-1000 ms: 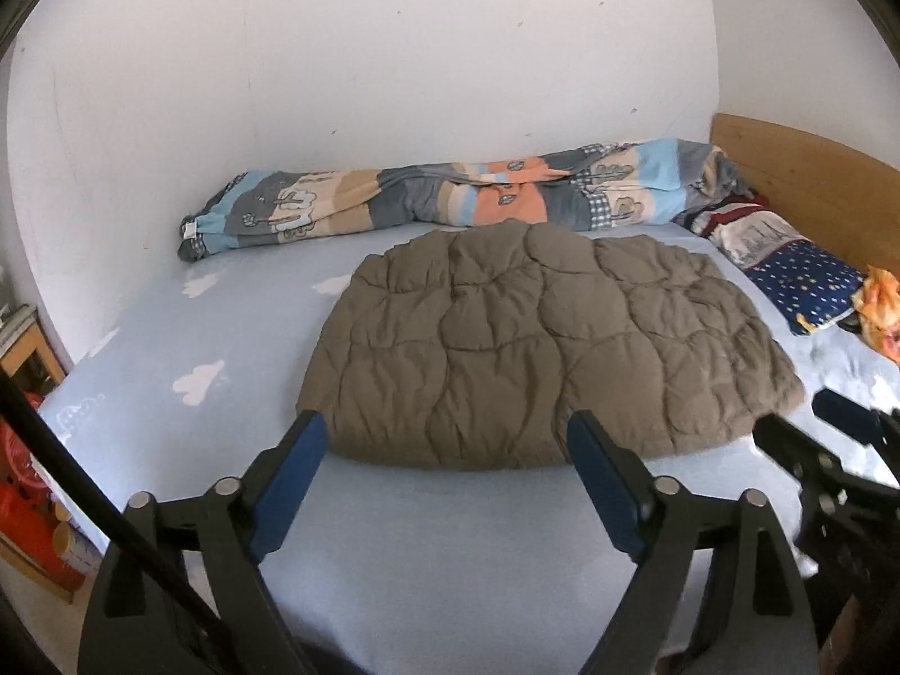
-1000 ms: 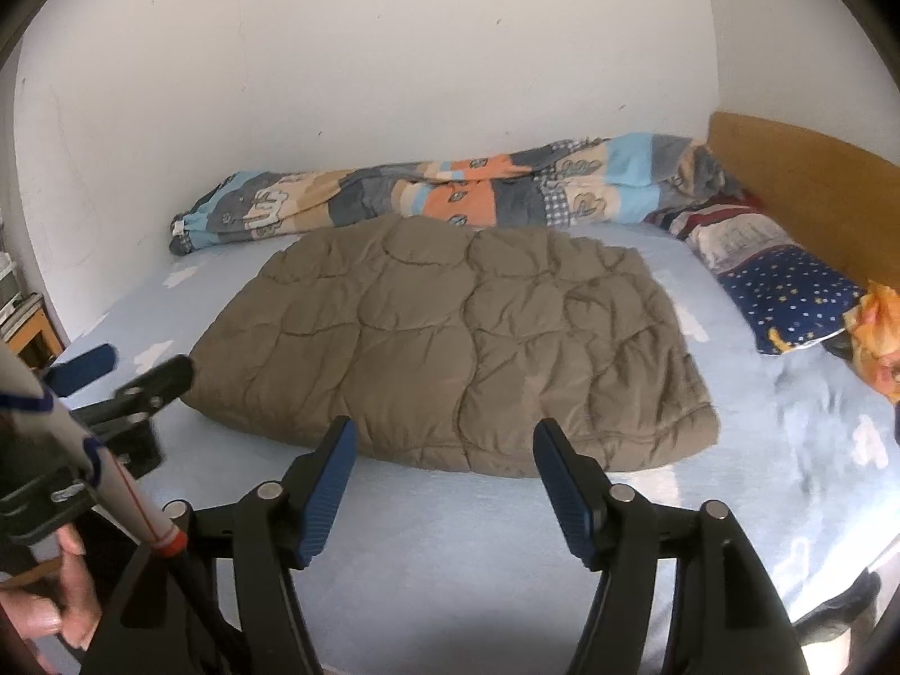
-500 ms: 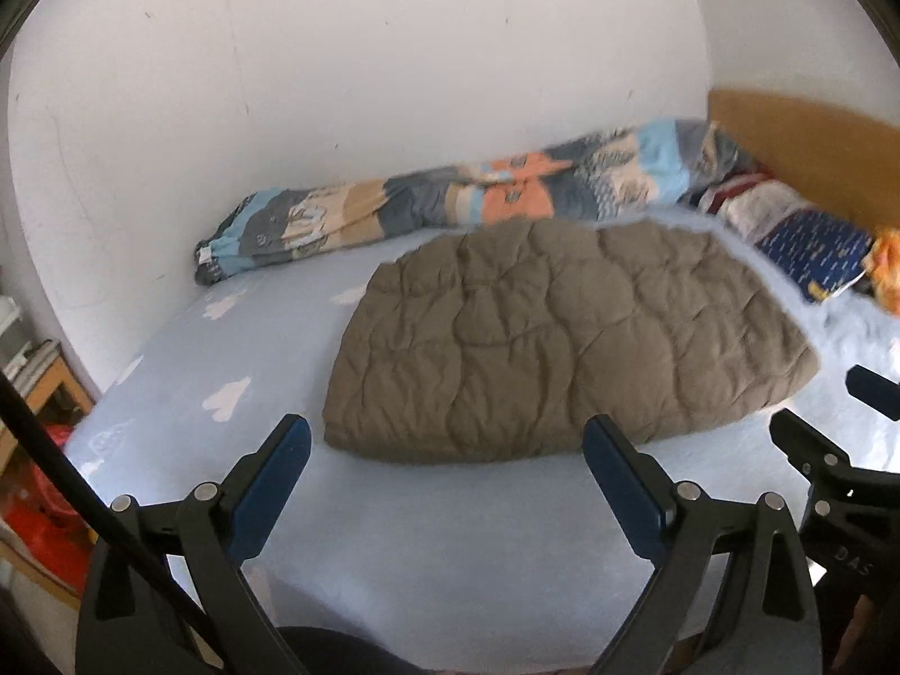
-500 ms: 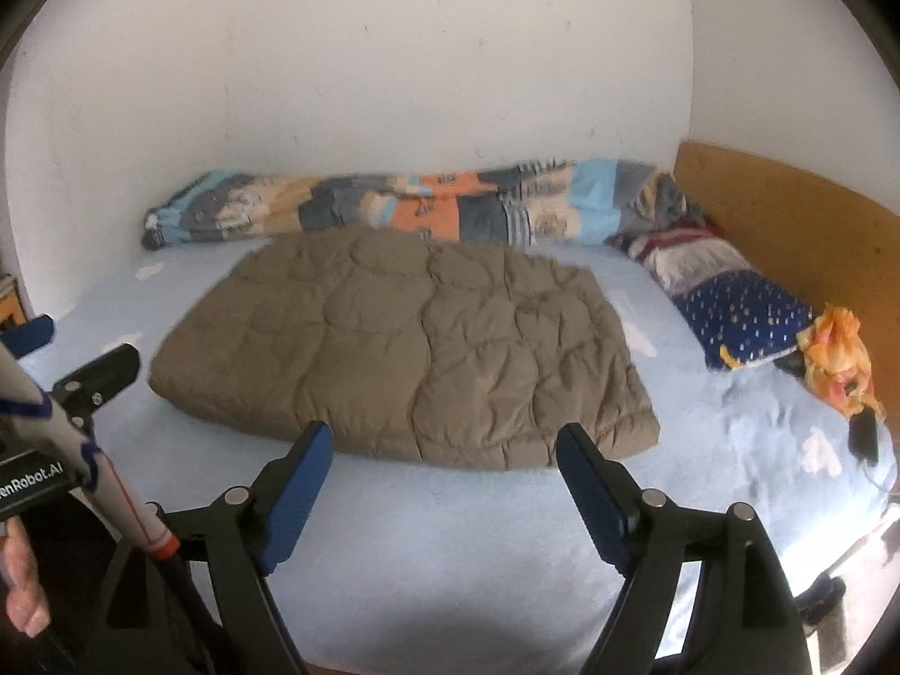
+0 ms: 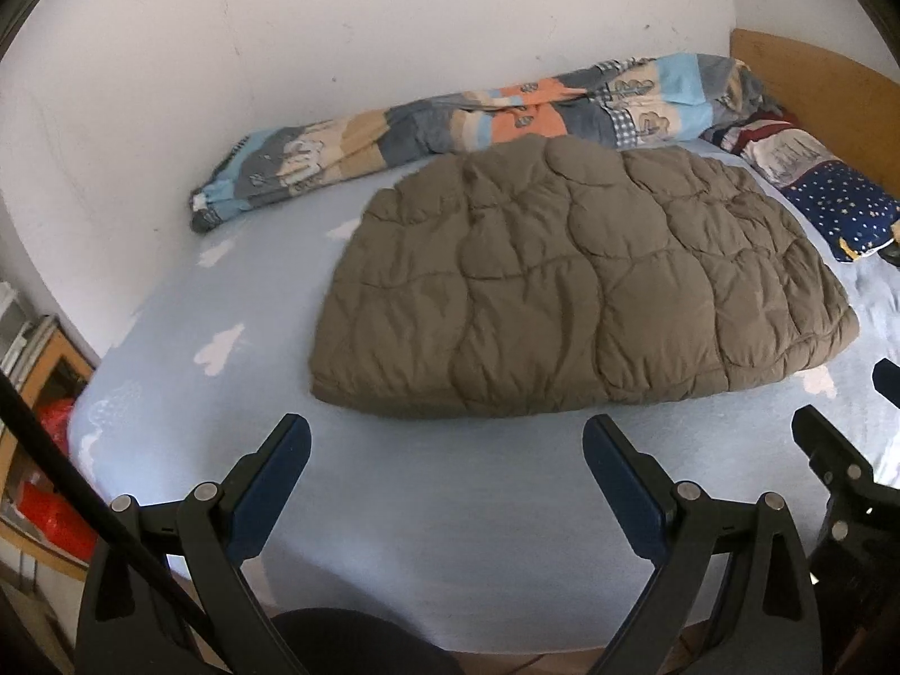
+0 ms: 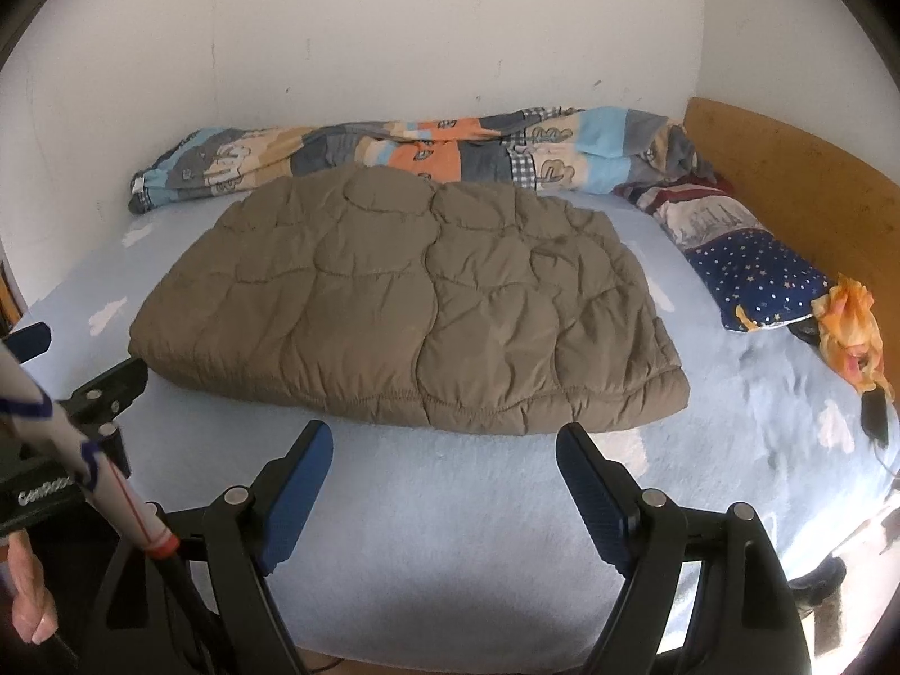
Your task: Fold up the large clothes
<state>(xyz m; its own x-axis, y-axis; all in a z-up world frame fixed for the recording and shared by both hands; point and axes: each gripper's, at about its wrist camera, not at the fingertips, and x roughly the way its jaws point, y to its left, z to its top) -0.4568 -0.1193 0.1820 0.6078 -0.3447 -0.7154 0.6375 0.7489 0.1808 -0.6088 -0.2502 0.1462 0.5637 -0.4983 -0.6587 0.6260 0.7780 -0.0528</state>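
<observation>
Bare sheet [image 6: 439, 506] before claws, quilt [image 6: 416, 304] ahead, pillow [image 6: 754, 270] right

Patchwork duvet's [image 6: 405, 160] near side hidden behind brown quilt [image 6: 416, 304], star pillow [image 5: 844, 202] cut by frame edge, dark object [image 6: 874, 413] by orange cloth [image 6: 849, 320] indistinct

Quilted cover [image 5: 579, 287]: I see plain olive-brown with curved stitch lines.
Bed sheet [image 5: 450, 529]: I see pale blue with white cloud shapes.
Rolled duvet [image 6: 416, 154]: I see patchwork of orange, sky blue, grey and beige, with checked panels.
Pillow [image 6: 754, 275]: I see navy with small stars, striped red and white above.
Headboard [image 6: 799, 180]: I see tan wood.
Finger pads [image 6: 295, 498]: I see blue on black.
</observation>
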